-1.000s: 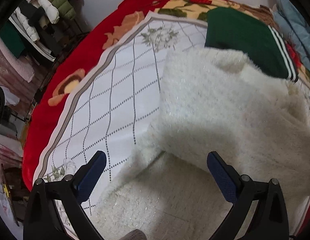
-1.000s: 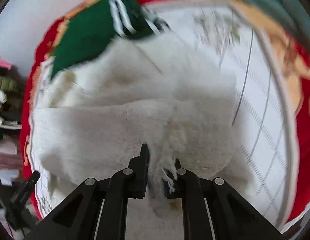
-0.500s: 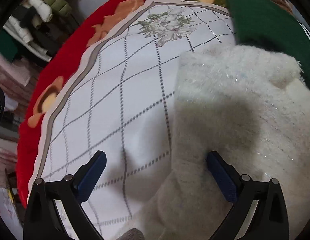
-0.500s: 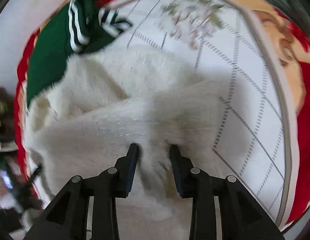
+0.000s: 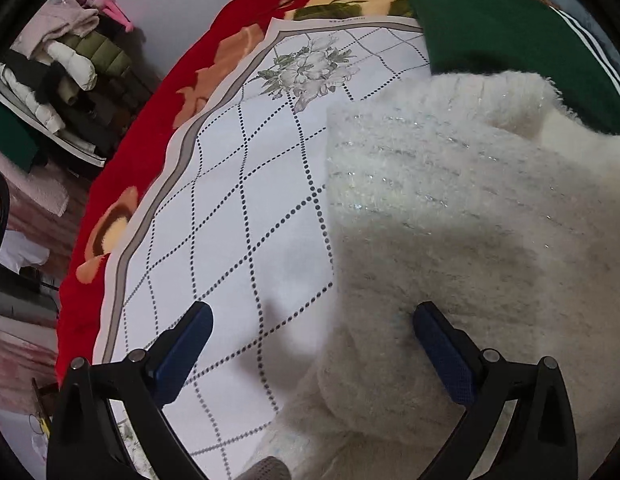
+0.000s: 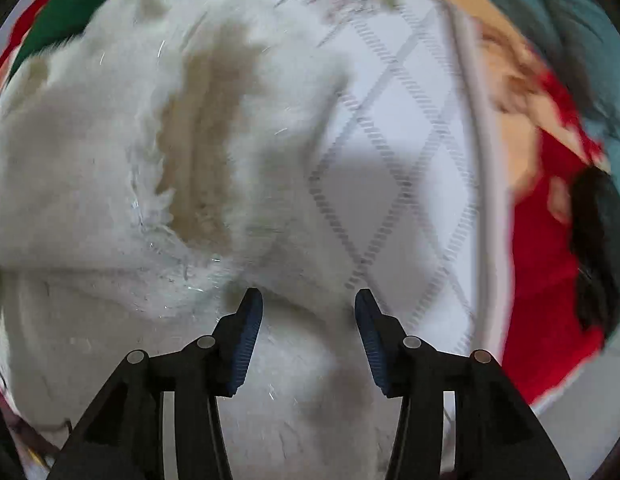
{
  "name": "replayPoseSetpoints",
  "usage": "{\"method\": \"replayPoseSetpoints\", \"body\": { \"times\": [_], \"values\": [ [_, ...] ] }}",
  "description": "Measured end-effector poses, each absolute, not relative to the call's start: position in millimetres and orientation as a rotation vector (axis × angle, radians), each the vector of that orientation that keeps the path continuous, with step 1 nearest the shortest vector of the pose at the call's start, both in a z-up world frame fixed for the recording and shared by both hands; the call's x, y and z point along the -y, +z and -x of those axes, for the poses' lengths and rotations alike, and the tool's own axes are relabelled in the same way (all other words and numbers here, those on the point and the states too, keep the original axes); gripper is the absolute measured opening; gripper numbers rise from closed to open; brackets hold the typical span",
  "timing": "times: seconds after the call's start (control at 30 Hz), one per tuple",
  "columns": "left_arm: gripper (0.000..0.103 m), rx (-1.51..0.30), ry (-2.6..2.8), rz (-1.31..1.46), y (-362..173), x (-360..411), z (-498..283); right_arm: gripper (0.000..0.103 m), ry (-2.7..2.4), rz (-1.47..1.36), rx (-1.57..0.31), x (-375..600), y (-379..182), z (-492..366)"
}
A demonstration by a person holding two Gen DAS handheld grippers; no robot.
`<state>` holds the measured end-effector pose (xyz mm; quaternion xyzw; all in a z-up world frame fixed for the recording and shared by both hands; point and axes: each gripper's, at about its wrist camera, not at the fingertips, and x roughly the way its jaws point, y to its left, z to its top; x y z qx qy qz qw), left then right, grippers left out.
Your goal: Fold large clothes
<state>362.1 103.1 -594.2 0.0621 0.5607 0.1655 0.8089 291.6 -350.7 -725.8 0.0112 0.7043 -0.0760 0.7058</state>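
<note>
Right gripper [image 6: 307, 304] released white sweater [image 6: 109, 200], jaws now parted | left gripper [image 5: 312, 328] wide apart, empty, above sweater edge

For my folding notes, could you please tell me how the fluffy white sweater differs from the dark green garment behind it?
The fluffy white sweater is long-piled with glittery threads; the dark green garment is smoother, with white stripes. The sweater lies nearer both grippers, overlapping the green garment's near edge. Both rest on the bed.
</note>
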Motion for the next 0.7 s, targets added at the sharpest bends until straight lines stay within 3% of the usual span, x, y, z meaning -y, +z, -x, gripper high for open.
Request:
{"method": "replayPoseSetpoints", "body": {
  "times": [0.03,0.1,0.13,0.27,0.37,0.5,0.7],
  "values": [
    [0.103,-1.194,0.354,-0.142,-595,-103,-365,0.049,-0.183,0.010,-1.553,348,-732,-294],
    [0.103,-1.189,0.350,-0.171,-597,-102,-372,0.020,-0.194,-0.023,-1.501,350,-733,-298],
    [0.103,-1.188,0.346,-0.175,-599,-103,-375,0.016,-0.225,-0.051,-1.481,355,-732,-301],
    [0.103,-1.191,0.321,-0.138,-602,-110,-380,0.016,-0.383,-0.516,-1.429,414,-746,-290],
    [0.103,-1.200,0.320,-0.112,-599,-113,-380,0.016,-0.398,-0.542,-1.456,417,-748,-290],
    [0.103,-1.183,0.342,-0.061,-575,-117,-369,0.020,-0.332,-0.457,-1.489,408,-721,-285],
    [0.103,-1.134,0.330,-0.010,-521,-92,-316,0.073,-0.238,-0.387,-1.457,418,-662,-251]
  ]
}}
